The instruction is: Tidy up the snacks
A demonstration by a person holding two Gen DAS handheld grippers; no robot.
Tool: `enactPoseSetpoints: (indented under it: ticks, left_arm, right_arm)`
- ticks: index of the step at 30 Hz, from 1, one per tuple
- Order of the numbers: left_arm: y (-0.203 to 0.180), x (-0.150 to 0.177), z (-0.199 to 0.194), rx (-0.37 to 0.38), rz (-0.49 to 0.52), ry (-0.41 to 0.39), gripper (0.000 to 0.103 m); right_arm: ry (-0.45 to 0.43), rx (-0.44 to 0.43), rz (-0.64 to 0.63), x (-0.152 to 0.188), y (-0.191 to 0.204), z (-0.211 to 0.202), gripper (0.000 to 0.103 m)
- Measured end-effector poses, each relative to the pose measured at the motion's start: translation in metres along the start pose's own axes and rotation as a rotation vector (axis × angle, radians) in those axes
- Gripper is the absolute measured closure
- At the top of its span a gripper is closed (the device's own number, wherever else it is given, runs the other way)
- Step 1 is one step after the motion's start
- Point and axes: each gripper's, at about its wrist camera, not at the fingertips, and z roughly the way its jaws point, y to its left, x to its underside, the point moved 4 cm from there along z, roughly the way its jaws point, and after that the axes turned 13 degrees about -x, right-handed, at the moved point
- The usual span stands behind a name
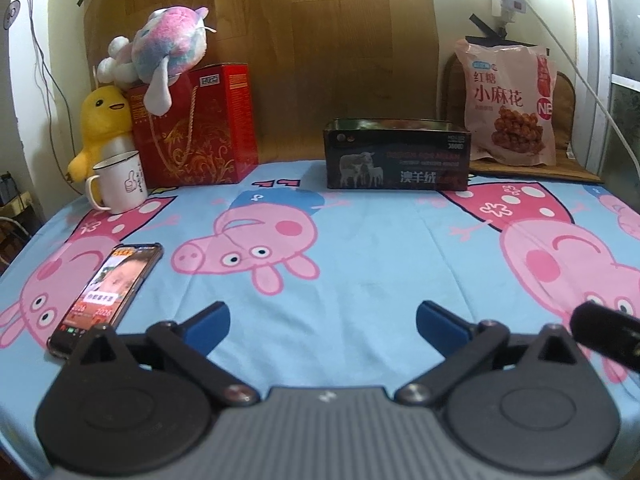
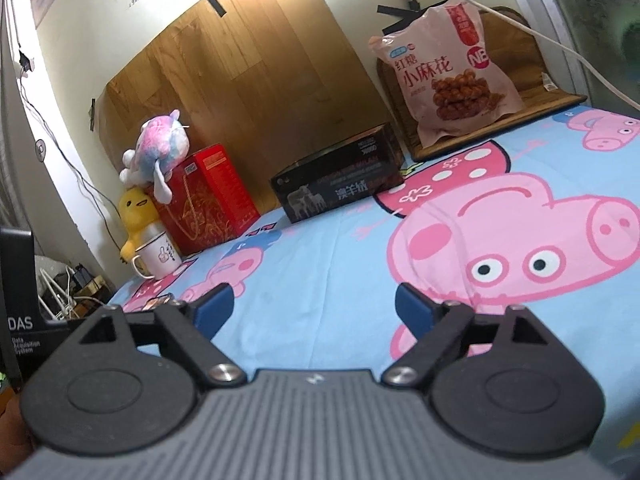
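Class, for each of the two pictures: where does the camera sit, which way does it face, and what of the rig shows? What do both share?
Left wrist: on the left gripper, low and level over the cloth, facing the black box; open jaws show, phone at left.
Right wrist: on the right gripper, tilted, facing the box from further right; open jaws show.
Shared: box, snack bag, red bag, mug, plush toys.

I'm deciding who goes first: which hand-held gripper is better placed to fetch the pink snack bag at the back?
Probably the right hand-held gripper. The pink snack bag stands at the back right, beyond the dark box. The left hand-held gripper sits nearer the phone. Both are open and empty.
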Motion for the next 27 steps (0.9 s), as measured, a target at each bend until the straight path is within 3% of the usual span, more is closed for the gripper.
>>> enactPoseSetpoints:
  ticks: [20,27]
  left_arm:
    - [0.011,0.002,0.009,-0.167,0.027,0.022,0.0]
    - [0.014,0.001,0.005,-0.17,0.029,-0.009,0.0]
  right_arm:
    - [0.014,0.0,0.009,0.002,0.001,-0.001,0.011]
    - [0.015,-0.001,0.012,0.002,0.0,-0.001,0.011]
